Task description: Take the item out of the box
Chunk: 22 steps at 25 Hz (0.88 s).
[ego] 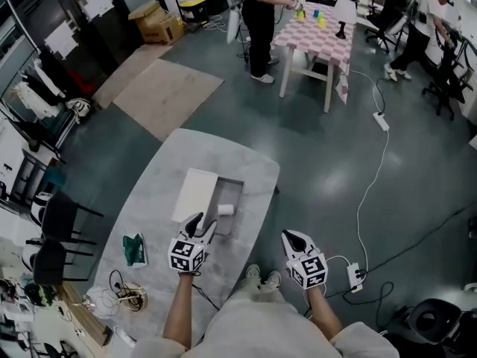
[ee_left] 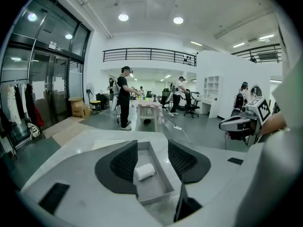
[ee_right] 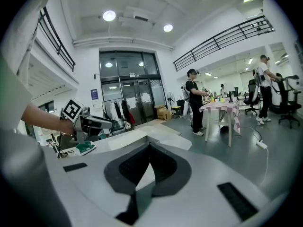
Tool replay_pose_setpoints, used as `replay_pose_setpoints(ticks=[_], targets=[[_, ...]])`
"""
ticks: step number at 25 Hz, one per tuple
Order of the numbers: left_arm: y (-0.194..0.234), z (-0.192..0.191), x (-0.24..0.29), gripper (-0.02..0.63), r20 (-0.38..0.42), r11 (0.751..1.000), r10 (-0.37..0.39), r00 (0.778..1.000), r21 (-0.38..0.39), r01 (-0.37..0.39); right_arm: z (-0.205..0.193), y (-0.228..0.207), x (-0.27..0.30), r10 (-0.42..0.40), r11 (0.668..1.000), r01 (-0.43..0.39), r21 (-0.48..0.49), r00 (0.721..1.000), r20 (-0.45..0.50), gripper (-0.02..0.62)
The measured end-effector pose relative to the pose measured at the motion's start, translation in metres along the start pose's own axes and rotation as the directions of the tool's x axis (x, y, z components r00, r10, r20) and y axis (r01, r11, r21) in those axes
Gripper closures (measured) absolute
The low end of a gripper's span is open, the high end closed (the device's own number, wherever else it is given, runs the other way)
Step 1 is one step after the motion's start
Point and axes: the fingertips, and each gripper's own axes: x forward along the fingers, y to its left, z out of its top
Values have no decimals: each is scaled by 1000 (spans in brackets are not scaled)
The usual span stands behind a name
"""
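A shallow grey box (ego: 232, 189) lies open on the pale oval table (ego: 156, 200), with a small white roll (ego: 226, 209) inside it. My left gripper (ego: 202, 223) hovers just short of the box's near end, open. In the left gripper view the jaws stand apart on either side of the box (ee_left: 158, 189), and the white roll (ee_left: 144, 171) lies between them, untouched. My right gripper (ego: 291, 237) hangs beyond the table's right edge, shut on nothing; in the right gripper view its fingertips (ee_right: 149, 146) meet.
A flat white lid (ego: 195, 194) lies left of the box. A green packet (ego: 135, 249) and coiled cables (ego: 123, 295) sit at the table's near left. Black chairs (ego: 56, 230) stand to the left. A person (ego: 259, 21) stands at a checkered table (ego: 317, 32) far off.
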Motion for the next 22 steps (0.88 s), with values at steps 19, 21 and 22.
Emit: replay_pose_setpoints(ticks=[19, 21, 22], targets=[[32, 1, 48, 425, -65, 991, -97, 993, 88, 103, -6, 0, 26, -6, 1000, 4, -16, 992, -128, 594], [28, 1, 55, 425, -97, 983, -112, 989, 133, 124, -8, -3, 28, -2, 1000, 0, -16, 990, -139, 594], [27, -1, 58, 425, -116, 978, -119, 986, 160, 137, -10, -4, 30, 0, 1000, -2, -16, 990, -143, 594]])
